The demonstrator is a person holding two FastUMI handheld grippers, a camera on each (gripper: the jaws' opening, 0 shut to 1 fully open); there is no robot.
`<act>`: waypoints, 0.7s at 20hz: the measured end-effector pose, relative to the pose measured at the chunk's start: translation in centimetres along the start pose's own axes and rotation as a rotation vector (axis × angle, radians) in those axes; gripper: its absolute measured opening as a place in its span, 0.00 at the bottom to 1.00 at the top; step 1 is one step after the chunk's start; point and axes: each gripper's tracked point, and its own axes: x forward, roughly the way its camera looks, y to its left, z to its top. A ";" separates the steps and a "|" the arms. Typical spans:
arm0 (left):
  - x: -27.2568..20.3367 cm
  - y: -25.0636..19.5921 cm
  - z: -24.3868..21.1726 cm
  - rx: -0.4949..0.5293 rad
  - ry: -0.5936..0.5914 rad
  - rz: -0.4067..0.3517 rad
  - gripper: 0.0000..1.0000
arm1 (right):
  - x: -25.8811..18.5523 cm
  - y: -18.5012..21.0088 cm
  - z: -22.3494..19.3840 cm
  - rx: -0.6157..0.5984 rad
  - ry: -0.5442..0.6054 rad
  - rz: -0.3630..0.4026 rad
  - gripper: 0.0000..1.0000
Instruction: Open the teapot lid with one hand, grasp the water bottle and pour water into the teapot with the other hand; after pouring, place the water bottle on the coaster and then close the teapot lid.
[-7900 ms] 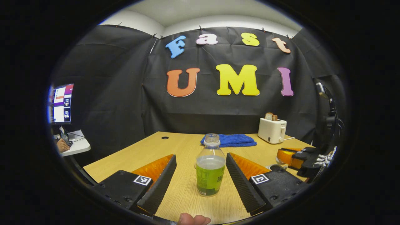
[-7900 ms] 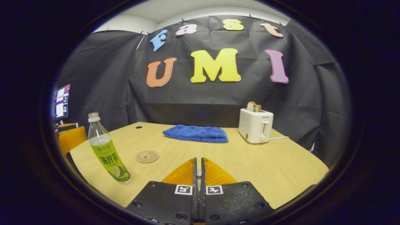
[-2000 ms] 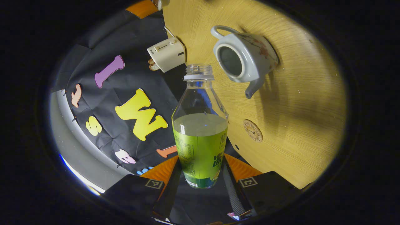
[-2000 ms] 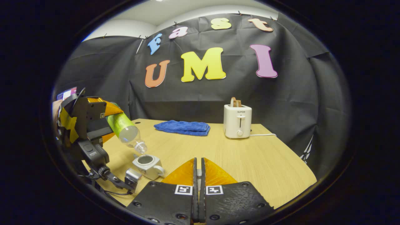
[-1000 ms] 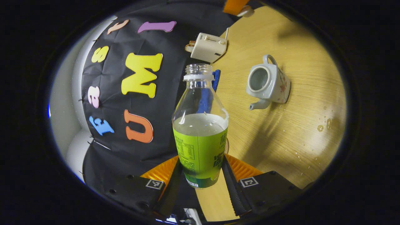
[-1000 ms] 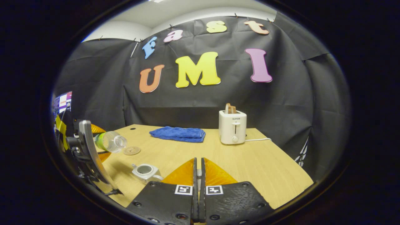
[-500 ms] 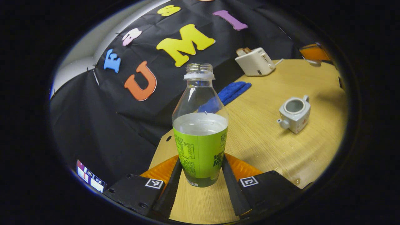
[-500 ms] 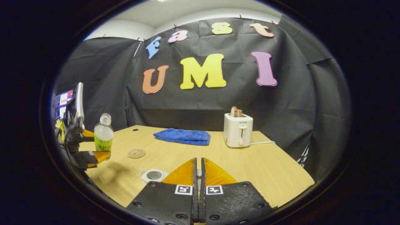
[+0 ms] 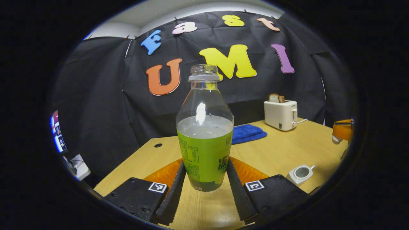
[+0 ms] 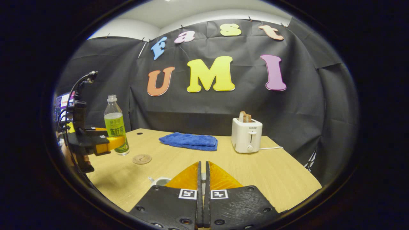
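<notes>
Green-labelled clear plastic water bottle (image 9: 204, 134), uncapped and upright, sits pinched between both fingers of the left gripper (image 9: 204, 188) above the light wooden tabletop (image 9: 281, 150). Near it lies the round brown coaster (image 10: 142, 158). The lidless white ceramic teapot (image 9: 300, 172) stands on the tabletop to the right. The right gripper (image 10: 202, 179) has its fingers pressed together; whether they pinch anything cannot be told.

The water bottle (image 9: 204, 127) was clear glossy plastic, the table (image 10: 262, 172) matt wood grain, the blue towel (image 10: 189, 141) soft cloth, the teapot (image 9: 300, 173) glazed ceramic.
</notes>
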 end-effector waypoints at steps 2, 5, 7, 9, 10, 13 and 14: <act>1.7 0.7 -0.3 -0.050 0.020 0.002 0.74 | 0.2 0.1 0.0 0.000 0.002 -0.001 0.01; 4.2 1.2 -0.8 -0.122 0.025 -0.010 0.74 | 0.8 0.1 -0.3 0.009 0.011 0.001 0.01; 5.8 2.4 -1.7 -0.111 0.043 0.022 0.74 | 1.2 0.0 -0.7 0.013 0.019 0.002 0.01; 7.1 2.8 -2.8 -0.100 0.071 0.032 0.75 | 1.7 -0.1 -1.1 0.015 0.028 0.005 0.01; 7.4 3.0 -3.2 -0.100 0.081 0.033 0.75 | 2.0 -0.1 -1.3 0.013 0.034 0.006 0.01; 8.8 3.0 -4.2 -0.106 0.093 0.029 0.75 | 2.6 0.1 -2.1 0.013 0.054 0.012 0.01; 9.2 3.0 -4.6 -0.109 0.099 0.030 0.75 | 2.8 0.2 -2.2 0.010 0.056 0.014 0.01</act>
